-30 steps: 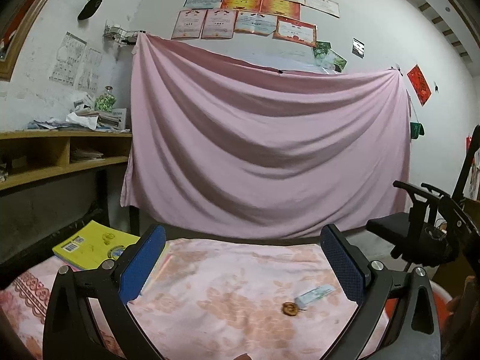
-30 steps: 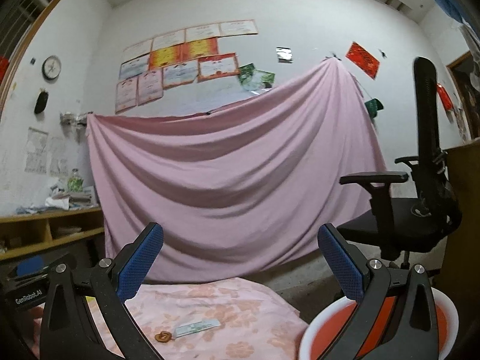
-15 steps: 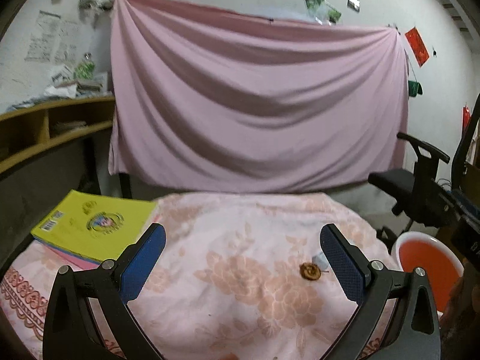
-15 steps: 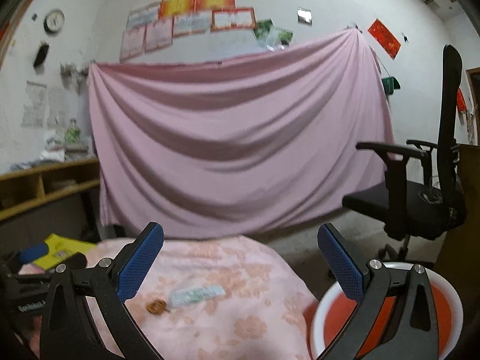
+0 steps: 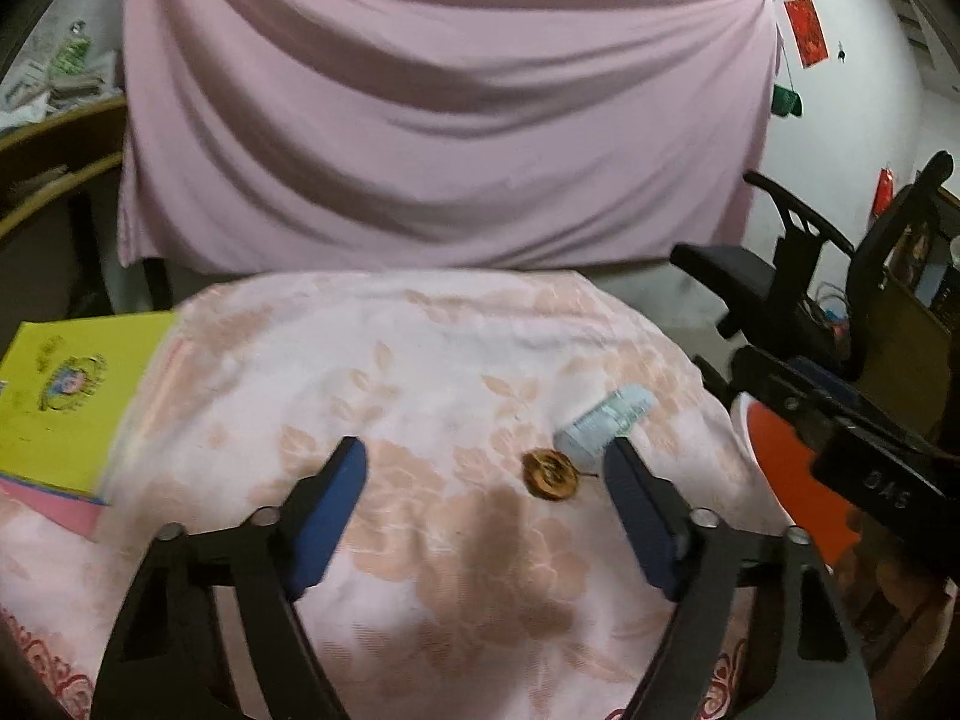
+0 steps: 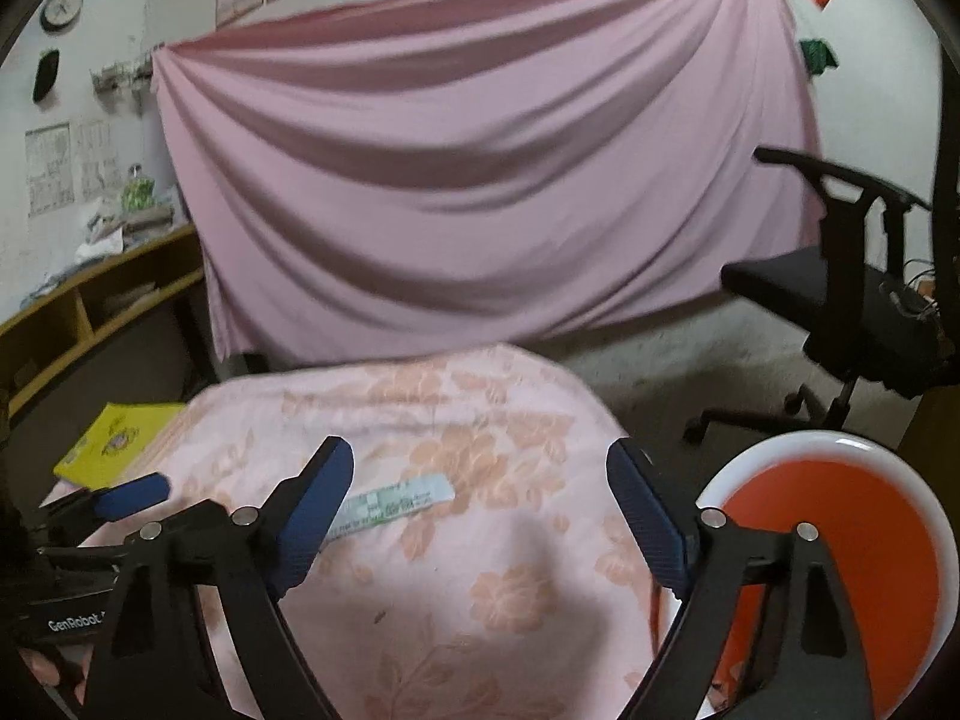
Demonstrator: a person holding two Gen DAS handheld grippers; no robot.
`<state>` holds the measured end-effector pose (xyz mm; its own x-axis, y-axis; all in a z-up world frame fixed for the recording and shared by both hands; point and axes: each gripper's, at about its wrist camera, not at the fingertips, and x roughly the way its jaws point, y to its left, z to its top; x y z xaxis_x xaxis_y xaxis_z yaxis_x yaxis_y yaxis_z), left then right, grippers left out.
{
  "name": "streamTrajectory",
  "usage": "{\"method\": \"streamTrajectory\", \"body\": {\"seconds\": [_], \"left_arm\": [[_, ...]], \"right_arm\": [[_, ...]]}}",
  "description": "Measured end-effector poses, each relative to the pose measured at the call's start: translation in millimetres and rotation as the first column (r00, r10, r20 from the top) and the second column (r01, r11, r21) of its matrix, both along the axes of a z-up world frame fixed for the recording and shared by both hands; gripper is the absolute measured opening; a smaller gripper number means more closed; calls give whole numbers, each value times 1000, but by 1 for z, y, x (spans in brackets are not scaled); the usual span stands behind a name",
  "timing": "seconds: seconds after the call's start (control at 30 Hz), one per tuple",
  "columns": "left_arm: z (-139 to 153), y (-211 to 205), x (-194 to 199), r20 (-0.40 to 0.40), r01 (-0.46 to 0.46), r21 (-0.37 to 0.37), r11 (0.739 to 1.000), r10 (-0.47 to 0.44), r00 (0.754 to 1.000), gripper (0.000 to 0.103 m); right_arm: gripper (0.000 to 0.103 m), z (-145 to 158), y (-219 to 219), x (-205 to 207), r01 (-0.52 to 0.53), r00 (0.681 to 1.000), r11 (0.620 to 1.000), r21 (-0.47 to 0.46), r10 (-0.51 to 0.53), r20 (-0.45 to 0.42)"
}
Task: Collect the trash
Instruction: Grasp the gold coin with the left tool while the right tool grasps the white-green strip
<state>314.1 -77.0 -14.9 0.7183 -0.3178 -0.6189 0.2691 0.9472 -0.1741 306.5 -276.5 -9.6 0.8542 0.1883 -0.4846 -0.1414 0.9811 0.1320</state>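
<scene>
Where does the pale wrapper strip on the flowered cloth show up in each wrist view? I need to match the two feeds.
Left wrist view: the wrapper strip lies right of centre, just beyond the right finger, with a small round brown piece beside it.
Right wrist view: the wrapper strip lies left of centre, its near end behind the left finger.
Shared landmark: the orange bin with a white rim, off the cloth's right edge in both.

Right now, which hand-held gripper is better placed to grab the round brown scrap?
Left hand-held gripper: the brown scrap lies just ahead between its closing jaws, untouched. In the right hand-held gripper view only the paper wrapper shows.
</scene>
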Motion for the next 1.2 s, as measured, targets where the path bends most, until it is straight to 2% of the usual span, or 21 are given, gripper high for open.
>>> {"method": "streamTrajectory", "body": {"seconds": [0.13, 0.17, 0.23, 0.37, 0.5, 0.6, 0.63, 0.67, 0.83, 1.0, 1.2], "left_arm": [[-11, -13, 12, -79, 58, 13, 998, -57, 995, 48], [-13, -17, 15, -98, 68, 20, 997, -65, 993, 45], [-15, -20, 19, -119, 74, 37, 997, -69, 990, 45], [-16, -23, 23, -130, 80, 35, 996, -75, 989, 45], [-17, -31, 25, -134, 84, 91, 992, -71, 988, 42], [-19, -35, 24, -129, 78, 131, 988, -61, 990, 31], [-21, -36, 27, -129, 79, 130, 988, -62, 990, 22], [-21, -35, 27, -130, 77, 124, 989, -60, 990, 18], [-21, -24, 24, -130, 64, 65, 996, -56, 990, 17], [-16, -3, 18, -115, -37, 35, 999, 40, 993, 17], [-12, 35, 10, -119, -137, 0, 991, 136, 983, 17]], "right_arm": [[66, -10, 0, 15, -40, 995, 999, 30, 43, -95], [63, -12, -1, 19, -47, 992, 998, 42, 52, -115], [52, -17, -3, 25, -59, 986, 996, 71, 69, -151], [50, -23, -4, 32, -66, 975, 992, 112, 88, -204], [49, -24, -2, 33, -72, 971, 991, 115, 96, -219], [47, -24, -2, 36, -76, 968, 990, 122, 103, -228], [46, -24, 0, 37, -78, 968, 989, 122, 105, -229], [45, -24, 0, 37, -80, 968, 989, 122, 107, -229], [44, -24, 4, 38, -87, 967, 990, 112, 111, -230], [44, -25, 15, 41, -109, 960, 990, 92, 129, -247], [44, -27, 34, 49, -149, 951, 985, 89, 167, -258]]}}
